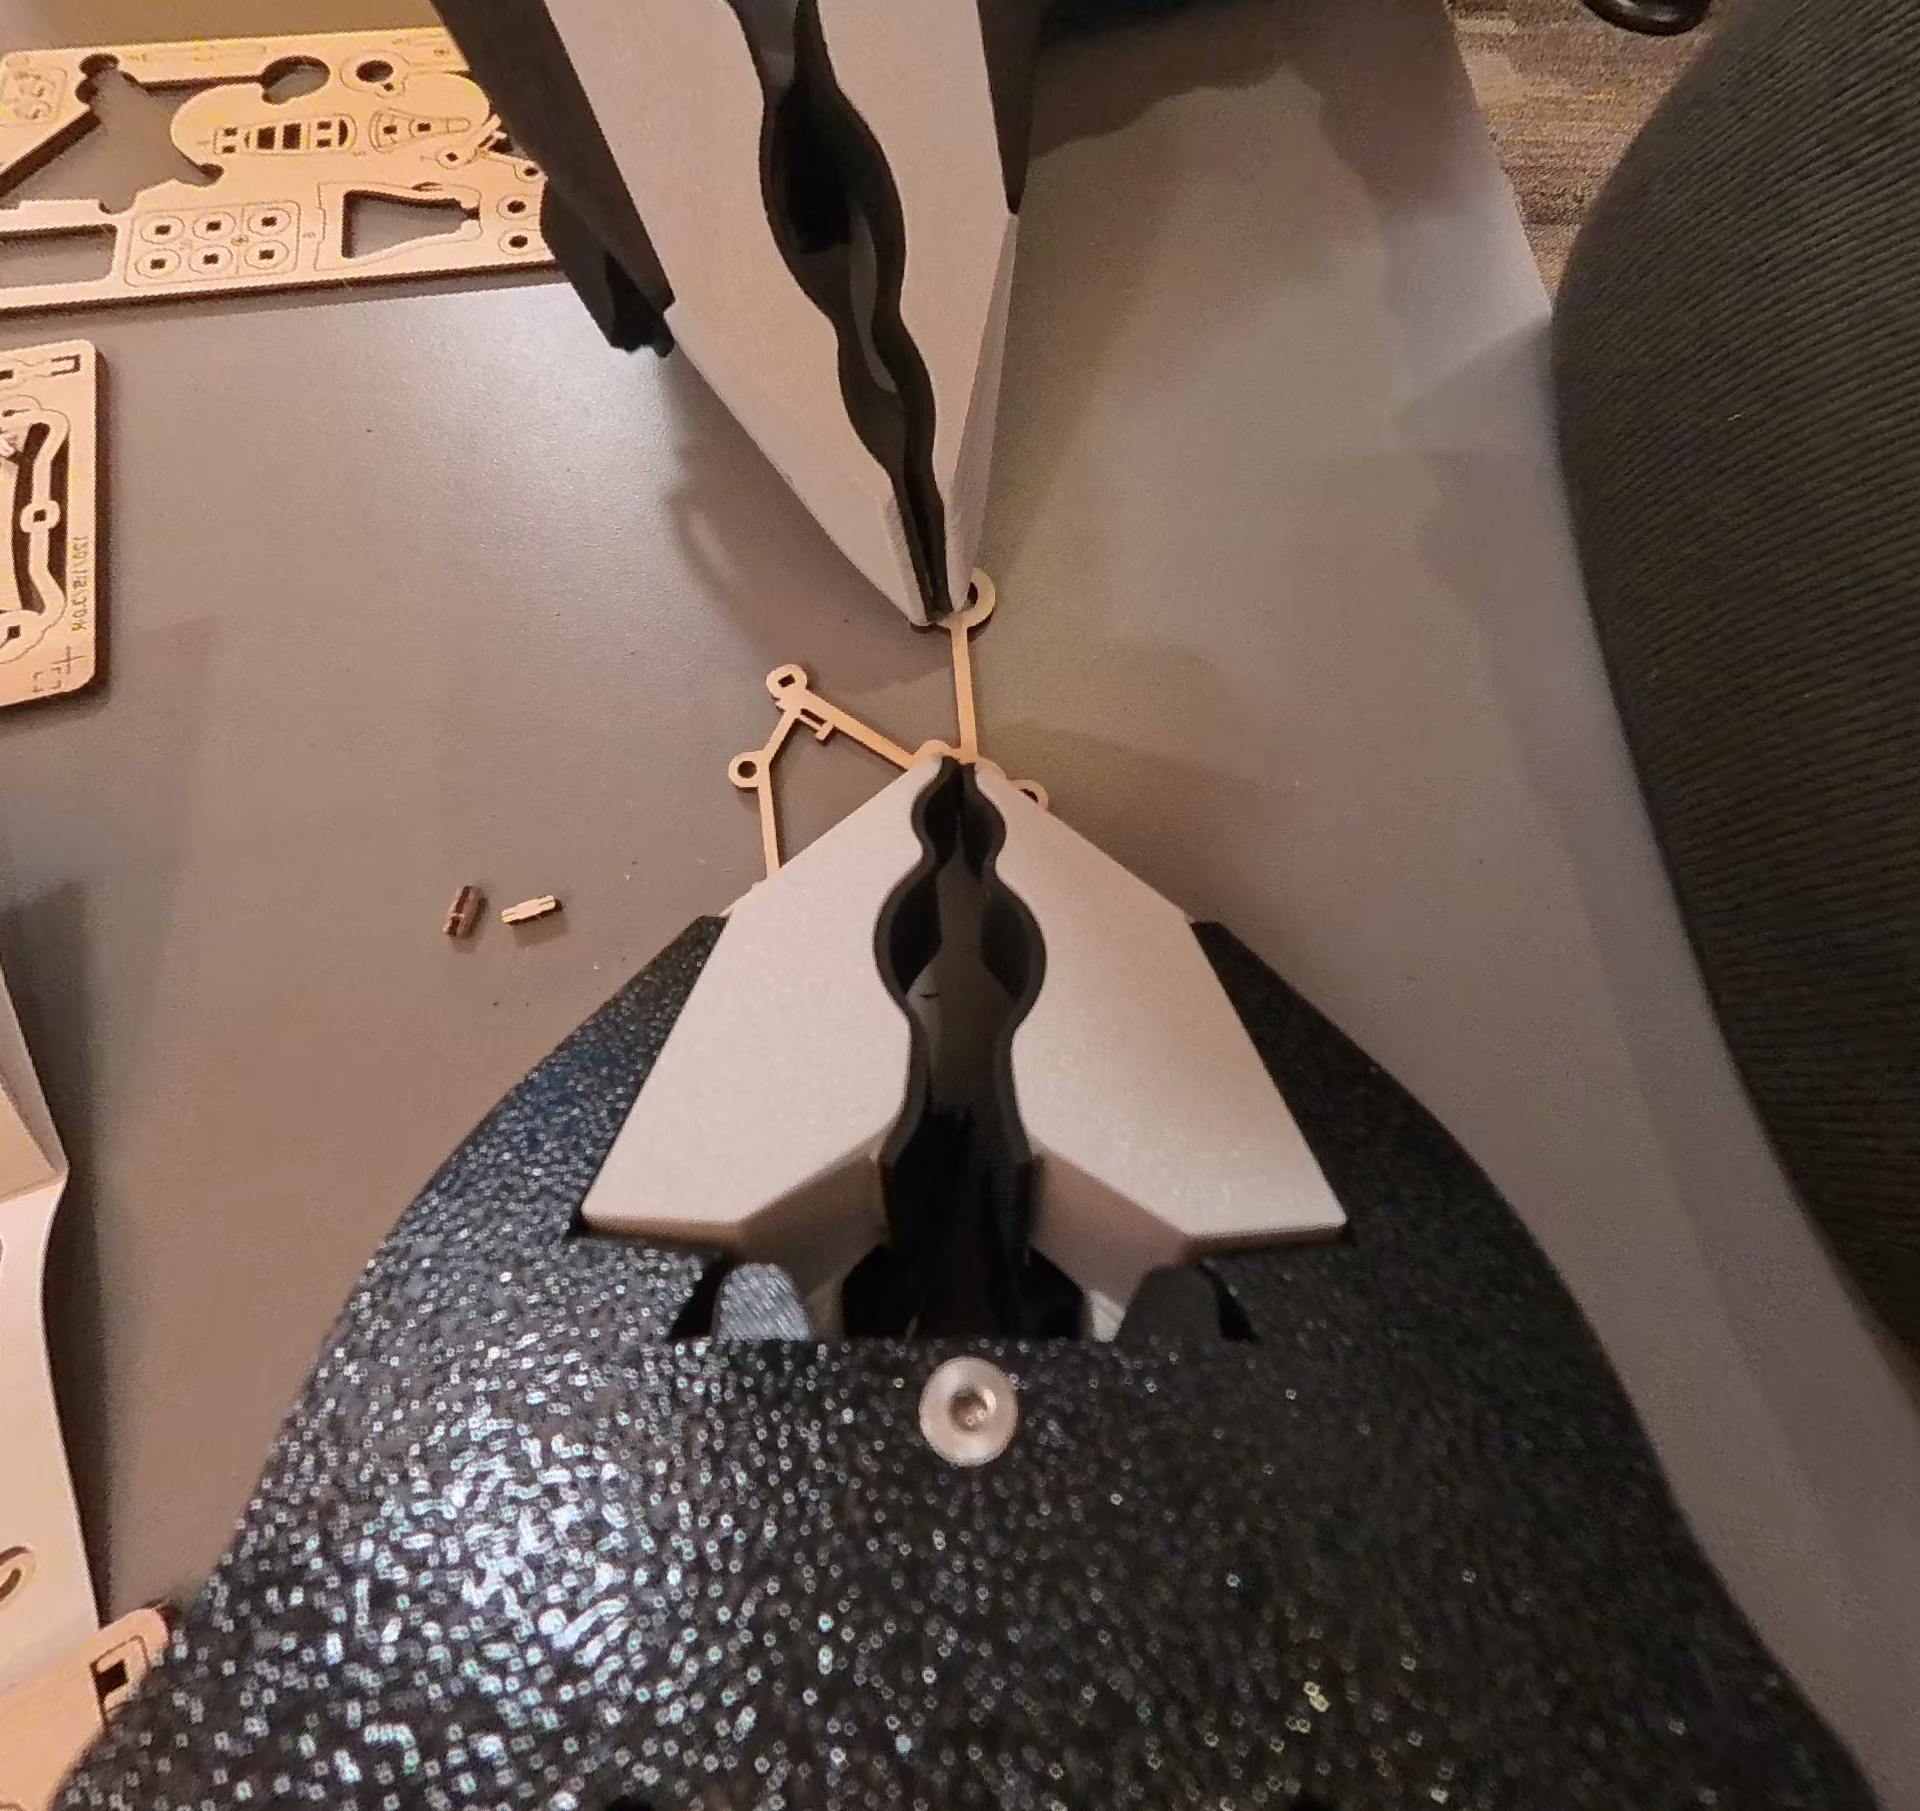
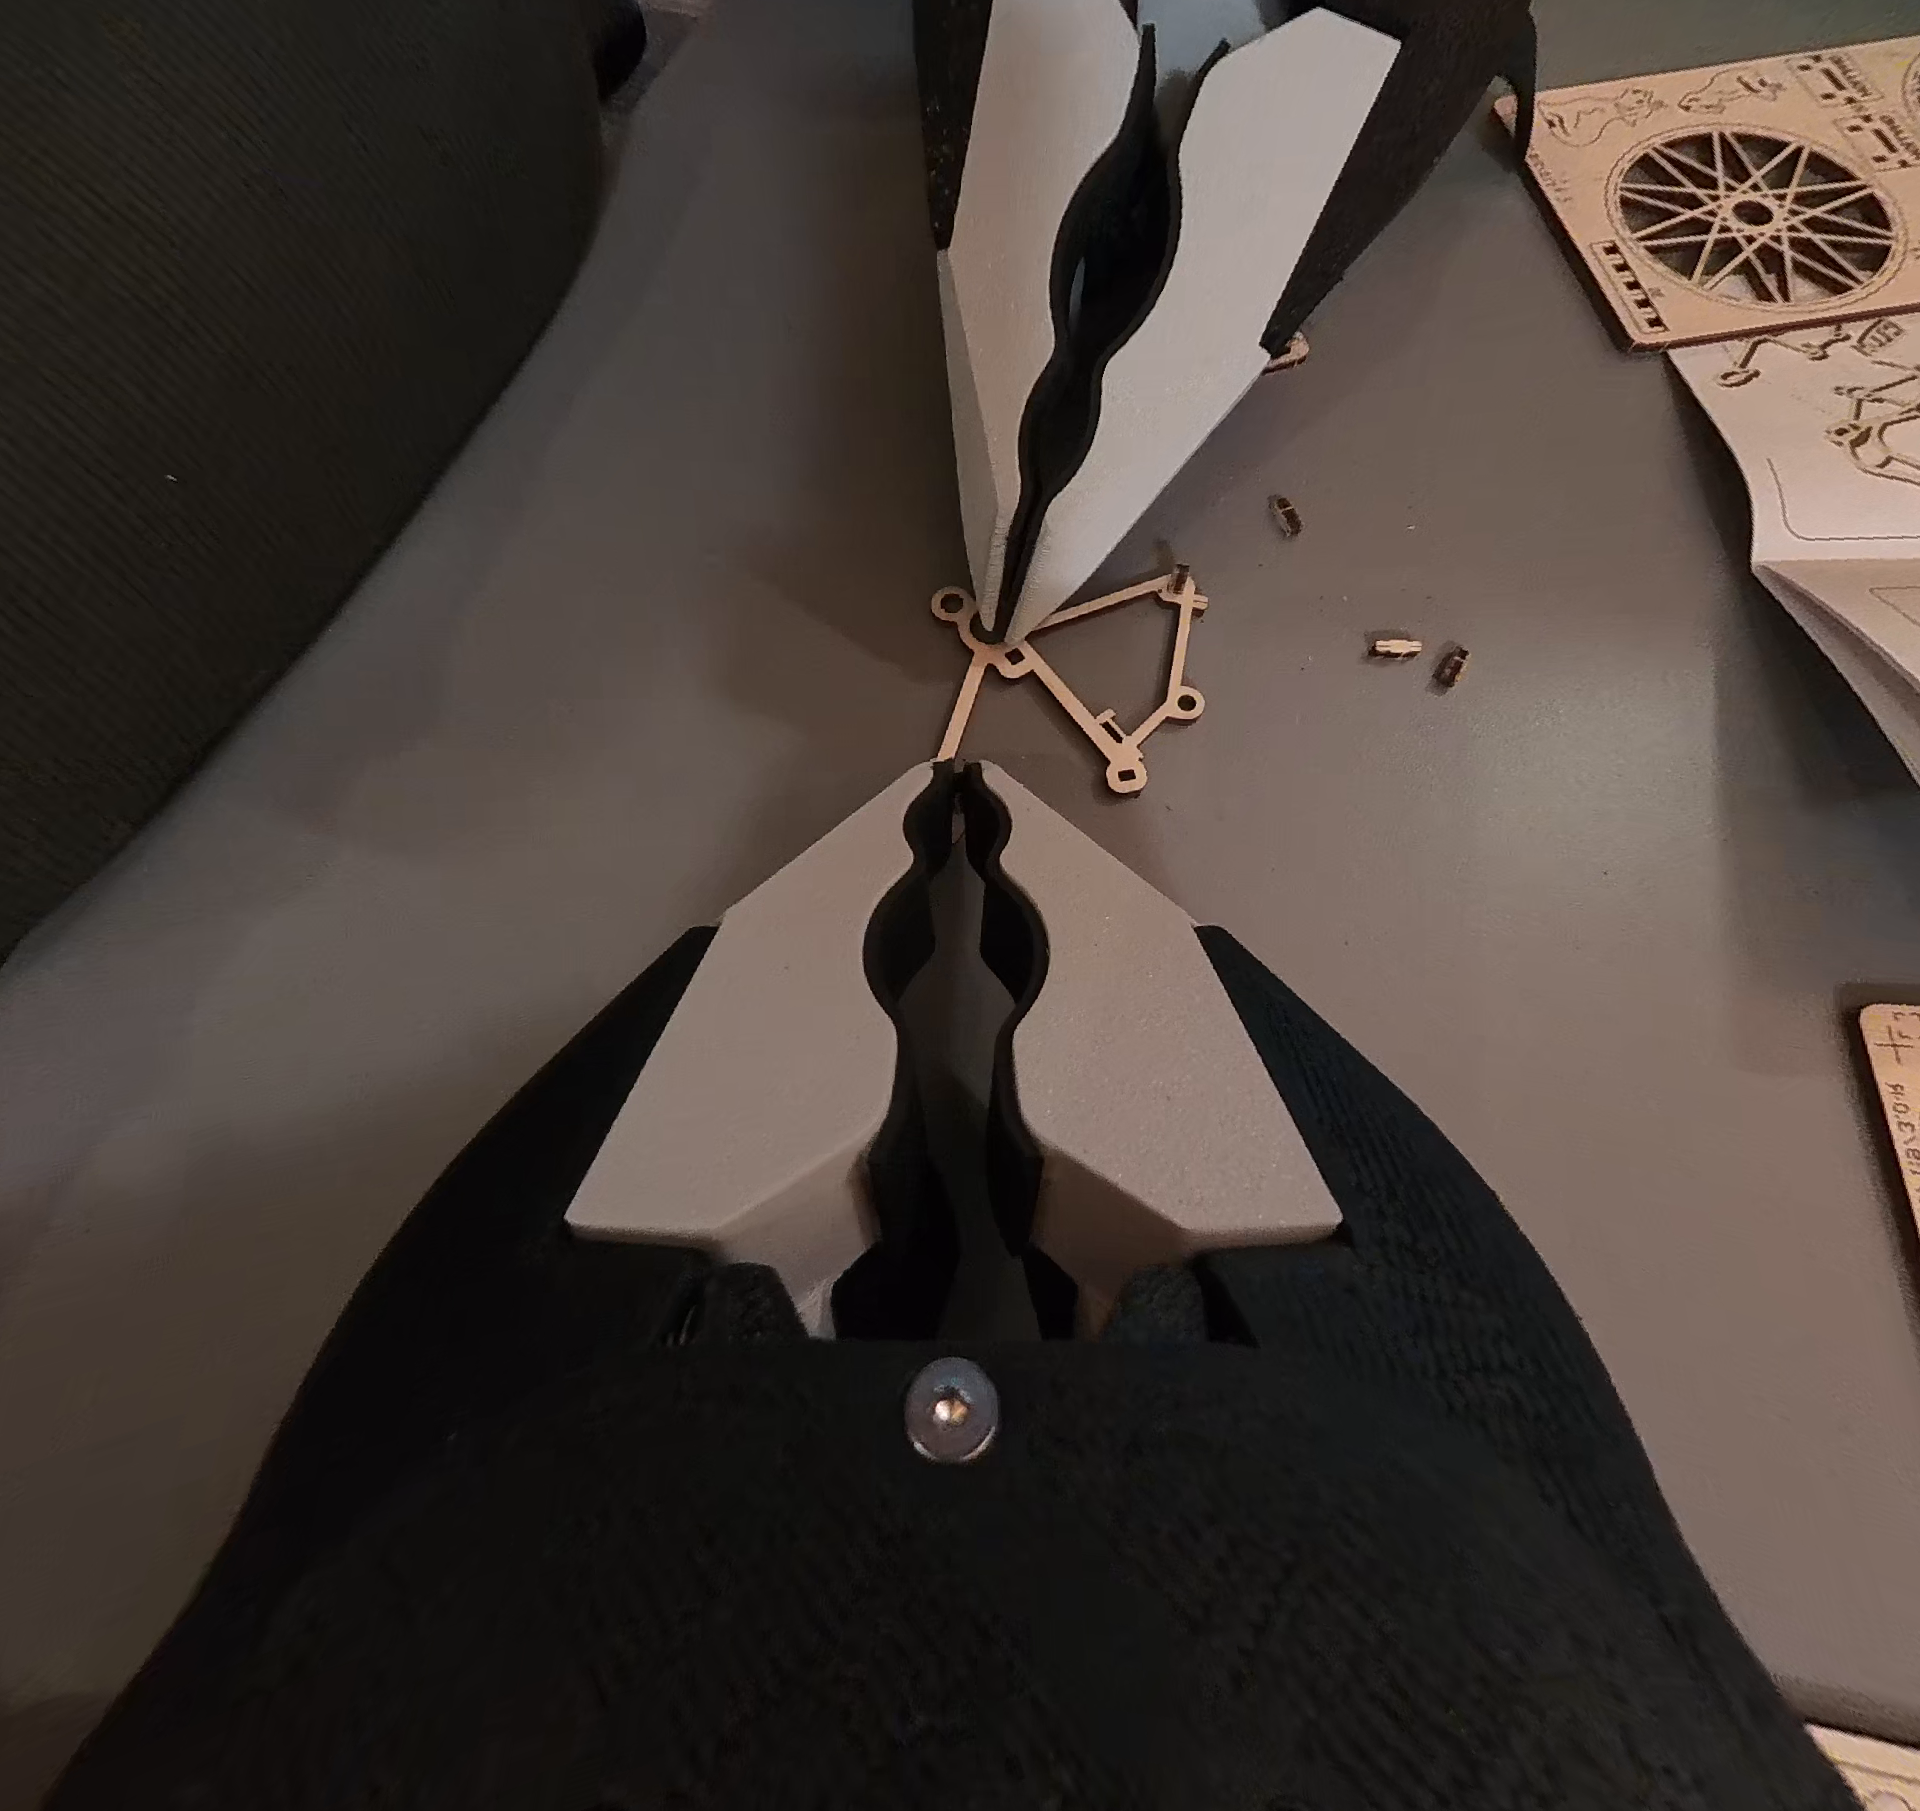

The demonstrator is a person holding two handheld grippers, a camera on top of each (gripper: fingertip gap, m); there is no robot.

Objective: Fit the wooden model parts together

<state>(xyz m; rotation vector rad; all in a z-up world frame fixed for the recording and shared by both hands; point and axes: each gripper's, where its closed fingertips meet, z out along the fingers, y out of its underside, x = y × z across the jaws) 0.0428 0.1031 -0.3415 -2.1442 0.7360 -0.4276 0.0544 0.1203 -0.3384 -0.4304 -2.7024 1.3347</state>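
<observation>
Both tools, left (image 1: 961, 774) and right (image 2: 956, 774), are clenched on opposite ends of 1 thin wooden frame (image 2: 1081, 691).

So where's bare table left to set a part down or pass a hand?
Free: the grey tabletop strip between the thin wooden frame and the dark fabric chair. Crowded: the opposite side, with small wooden pegs, laser-cut wooden sheets and a paper booklet.

two grippers (image 1: 961, 774) (image 2: 956, 774), one thin wooden frame (image 2: 1081, 691), three small wooden pins (image 2: 1392, 646), several wooden part sheets (image 1: 260, 172)
</observation>
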